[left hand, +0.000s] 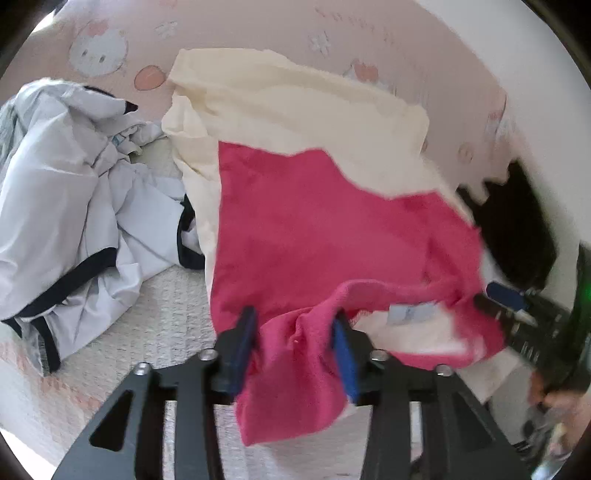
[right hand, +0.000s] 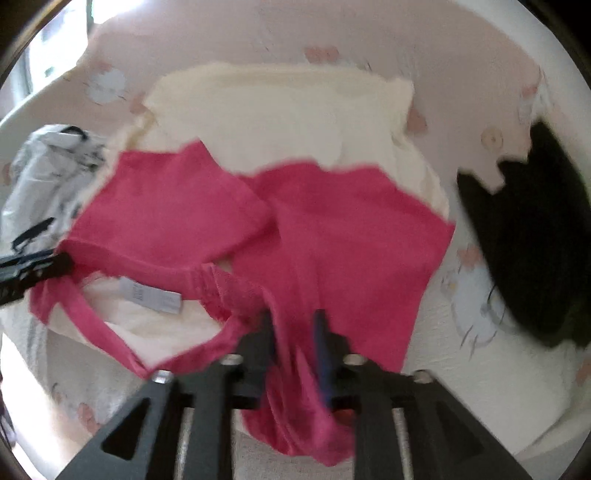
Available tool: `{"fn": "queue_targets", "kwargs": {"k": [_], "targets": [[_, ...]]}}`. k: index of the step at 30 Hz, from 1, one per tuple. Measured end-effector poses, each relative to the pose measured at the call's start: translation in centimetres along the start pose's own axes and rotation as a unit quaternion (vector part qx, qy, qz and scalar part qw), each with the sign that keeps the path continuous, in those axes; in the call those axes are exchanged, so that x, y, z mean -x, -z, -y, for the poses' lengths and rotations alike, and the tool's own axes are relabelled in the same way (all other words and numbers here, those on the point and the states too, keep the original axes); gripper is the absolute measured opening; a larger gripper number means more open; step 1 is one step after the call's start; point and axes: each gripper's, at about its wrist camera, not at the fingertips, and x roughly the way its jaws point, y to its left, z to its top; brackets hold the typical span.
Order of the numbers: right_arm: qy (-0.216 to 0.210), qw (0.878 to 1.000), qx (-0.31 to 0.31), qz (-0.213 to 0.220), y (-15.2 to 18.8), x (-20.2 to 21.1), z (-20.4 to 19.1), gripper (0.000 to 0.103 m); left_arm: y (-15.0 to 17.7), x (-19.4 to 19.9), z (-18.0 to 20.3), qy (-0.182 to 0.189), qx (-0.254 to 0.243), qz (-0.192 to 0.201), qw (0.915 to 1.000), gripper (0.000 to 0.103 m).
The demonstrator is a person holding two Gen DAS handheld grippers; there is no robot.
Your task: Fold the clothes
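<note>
1. Pink shirt point(left hand: 325, 229) lies spread over a cream garment point(left hand: 295, 110) on the pink cartoon-print bedsheet point(left hand: 258, 33).
2. Left gripper point(left hand: 295, 332): jaws part-open, pink fabric bunched between them; grip unclear.
3. Right gripper point(right hand: 295, 325): same, part-open around a fold.
4. Crumpled white jacket point(left hand: 62, 192) lies left, a black garment point(right hand: 528, 229) right.

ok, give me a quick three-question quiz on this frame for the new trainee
1. True or false: the pink garment lies on top of the cream garment.
2. What is between the fingers of the left gripper? A) nothing B) pink fabric C) a sock
3. Fill in: in the right wrist view, the dark garment lies to the ___ of the pink garment.

Key: 1 true; 2 B; 3 right
</note>
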Motion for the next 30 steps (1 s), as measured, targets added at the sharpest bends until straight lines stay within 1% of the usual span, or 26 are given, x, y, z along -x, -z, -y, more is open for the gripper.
{"fn": "queue_targets", "kwargs": {"k": [1,2,3,6,8,9,12,13,18,20,22,24,25,26,27,28,29,30], "targets": [[0.000,1.000,0.011,0.011,0.0,0.8,-0.1,0.062,-0.2,0.3,-0.2,0.008,0.011,0.000,0.9999,0.056],[0.002,1.000,0.021,0.023,-0.1,1.6,-0.2,0.064,-0.3,0.8,-0.3,0.015,0.017,-0.001,0.9998,0.063],[0.004,0.999,0.029,0.035,-0.1,2.4,-0.3,0.064,-0.5,1.3,-0.4,0.020,0.022,-0.001,0.9995,0.064],[0.016,0.998,0.046,0.050,-0.1,3.9,-0.3,0.068,-0.5,2.3,0.0,-0.003,0.001,-0.002,1.0000,0.064],[0.024,0.996,0.061,0.054,0.1,4.6,-0.6,0.068,-0.3,2.9,0.9,-0.036,-0.043,0.003,0.9984,0.064],[0.029,0.996,0.070,0.054,0.3,4.9,-0.8,0.068,0.0,3.0,1.5,-0.051,-0.069,0.002,0.9963,0.064],[0.033,0.994,0.095,0.043,0.9,4.6,-1.4,0.068,0.5,3.5,2.1,-0.007,-0.089,0.001,0.9960,0.064],[0.033,0.993,0.104,0.039,1.1,4.5,-1.7,0.068,0.4,3.4,1.9,0.014,-0.082,-0.005,0.9965,0.065],[0.010,0.996,0.086,0.016,1.2,2.6,-1.6,0.068,-0.8,3.0,1.8,-0.019,-0.074,-0.014,0.9970,0.065],[0.009,0.997,0.081,0.013,0.9,2.1,-1.6,0.068,-0.9,3.5,1.9,-0.018,-0.081,-0.006,0.9965,0.065],[-0.006,0.997,0.077,0.017,0.7,1.7,-1.4,0.068,-0.8,3.6,2.0,-0.025,-0.103,-0.004,0.9944,0.065],[-0.013,0.997,0.072,0.010,0.5,0.7,-1.2,0.068,-0.4,2.9,1.7,-0.046,-0.120,-0.014,0.9916,0.065],[-0.014,0.997,0.071,0.000,0.5,-0.1,-1.2,0.068,-0.3,2.4,1.5,-0.051,-0.119,-0.020,0.9913,0.065],[-0.010,0.997,0.071,-0.014,0.4,-0.9,-1.2,0.067,-0.1,2.0,1.2,-0.055,-0.119,-0.026,0.9910,0.065],[-0.009,0.997,0.075,-0.022,0.5,-1.6,-1.4,0.062,0.0,1.5,1.0,-0.060,-0.119,-0.032,0.9906,0.065],[-0.011,0.996,0.081,-0.029,0.5,-2.1,-1.5,0.041,0.2,1.1,0.7,-0.065,-0.119,-0.037,0.9901,0.065],[-0.003,0.995,0.089,-0.032,0.6,-2.6,-1.7,0.023,0.3,0.6,0.5,-0.069,-0.118,-0.043,0.9896,0.065],[0.007,0.994,0.099,-0.035,0.7,-3.0,-2.0,0.019,0.4,0.3,0.4,-0.071,-0.117,-0.044,0.9896,0.065]]}}
